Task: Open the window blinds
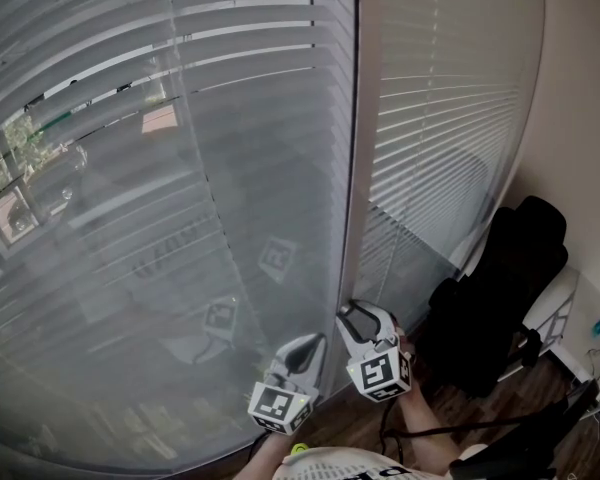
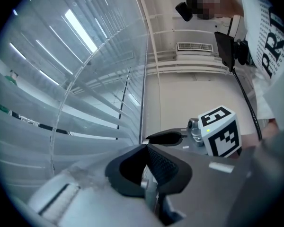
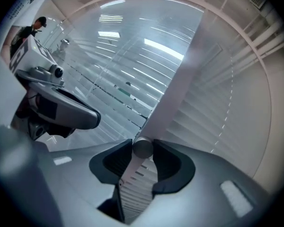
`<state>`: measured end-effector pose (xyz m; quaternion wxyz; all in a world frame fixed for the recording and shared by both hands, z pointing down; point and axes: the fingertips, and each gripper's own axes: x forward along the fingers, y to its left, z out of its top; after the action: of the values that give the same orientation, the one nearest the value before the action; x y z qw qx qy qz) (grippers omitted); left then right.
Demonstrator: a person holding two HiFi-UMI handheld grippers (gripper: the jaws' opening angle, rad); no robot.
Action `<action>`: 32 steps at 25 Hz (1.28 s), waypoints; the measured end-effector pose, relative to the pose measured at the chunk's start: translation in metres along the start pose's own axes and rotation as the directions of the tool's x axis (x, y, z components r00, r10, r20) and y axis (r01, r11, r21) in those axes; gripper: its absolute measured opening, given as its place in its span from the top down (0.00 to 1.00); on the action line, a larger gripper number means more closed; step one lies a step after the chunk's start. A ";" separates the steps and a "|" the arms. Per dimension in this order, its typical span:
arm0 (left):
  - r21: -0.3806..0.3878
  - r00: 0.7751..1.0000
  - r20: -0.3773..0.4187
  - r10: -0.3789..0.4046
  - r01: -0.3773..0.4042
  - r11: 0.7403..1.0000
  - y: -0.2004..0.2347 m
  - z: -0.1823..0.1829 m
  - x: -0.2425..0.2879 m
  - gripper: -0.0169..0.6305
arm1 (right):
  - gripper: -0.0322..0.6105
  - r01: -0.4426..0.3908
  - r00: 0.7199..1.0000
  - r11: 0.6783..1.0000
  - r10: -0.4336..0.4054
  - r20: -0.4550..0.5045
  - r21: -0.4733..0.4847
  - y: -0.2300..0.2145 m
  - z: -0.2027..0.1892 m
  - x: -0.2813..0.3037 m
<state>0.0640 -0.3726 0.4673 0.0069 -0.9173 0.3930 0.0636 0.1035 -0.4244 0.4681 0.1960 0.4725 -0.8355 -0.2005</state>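
- Blinds on two panes side by side: left blind, right blind, with a pale post between them.
- The left blind's slats stand partly tilted. Greenery and a building show through near its left edge.
- The right blind's slats lie almost flat, with thin bright lines between them.
- Your right gripper sits low by the foot of the post, clamped on the tilt wand. The wand's round grey end is pinched between both black pads.
- Your left gripper is just beside the right one, its jaws pressed together on nothing.
- Lettering: black capitals "PRI" on your white shirt, cut off at the frame edge.
- Each gripper's cube carries black-and-white square patterns and no words.
- Black chair stands right of the right blind on a wood floor.
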 end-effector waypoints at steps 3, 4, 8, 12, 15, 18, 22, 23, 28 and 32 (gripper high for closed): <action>0.002 1.000 0.003 -0.006 0.006 1.000 -0.001 0.000 0.000 0.97 | 0.72 -0.010 1.000 0.996 0.009 0.005 0.085 -0.001 -0.003 0.000; 0.001 1.000 0.002 -0.004 0.004 1.000 -0.001 0.000 0.000 0.97 | 0.73 -0.015 1.000 0.992 0.014 0.008 0.128 -0.001 -0.004 -0.001; 0.001 1.000 0.002 -0.005 0.005 1.000 -0.002 0.000 -0.002 0.97 | 0.73 -0.033 0.999 0.965 0.028 0.022 0.259 -0.002 -0.006 -0.002; 0.001 1.000 0.001 -0.004 0.004 1.000 -0.001 0.000 -0.001 0.97 | 0.74 -0.047 0.999 0.926 0.034 0.042 0.375 -0.004 -0.012 -0.001; 0.002 1.000 -0.001 0.002 -0.002 1.000 0.000 0.001 -0.002 0.97 | 0.74 -0.048 0.998 0.921 0.032 0.049 0.387 -0.004 -0.011 -0.001; 0.002 1.000 0.001 0.002 -0.002 1.000 0.000 0.001 -0.002 0.97 | 0.74 -0.053 0.998 0.908 0.033 0.055 0.416 -0.005 -0.011 -0.001; -0.002 1.000 0.001 0.002 -0.002 1.000 -0.001 0.001 -0.002 0.97 | 0.74 -0.057 0.997 0.893 0.033 0.063 0.447 -0.004 -0.012 -0.001; -0.002 1.000 0.000 0.004 -0.004 1.000 -0.001 0.001 -0.002 0.97 | 0.74 -0.057 0.997 0.892 0.032 0.064 0.448 -0.004 -0.012 -0.001; -0.001 1.000 0.002 0.000 0.000 1.000 -0.001 0.002 -0.001 0.97 | 0.74 -0.053 0.997 0.896 0.024 0.070 0.441 -0.005 -0.011 0.000; 0.001 1.000 0.002 -0.005 0.005 1.000 -0.002 0.001 -0.001 0.97 | 0.73 -0.011 0.998 0.960 -0.005 0.058 0.281 -0.004 -0.006 -0.004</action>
<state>0.0646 -0.3699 0.4660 0.0077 -0.9181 0.3909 0.0644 0.1109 -0.4240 0.4707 0.1030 0.4883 -0.8615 -0.0932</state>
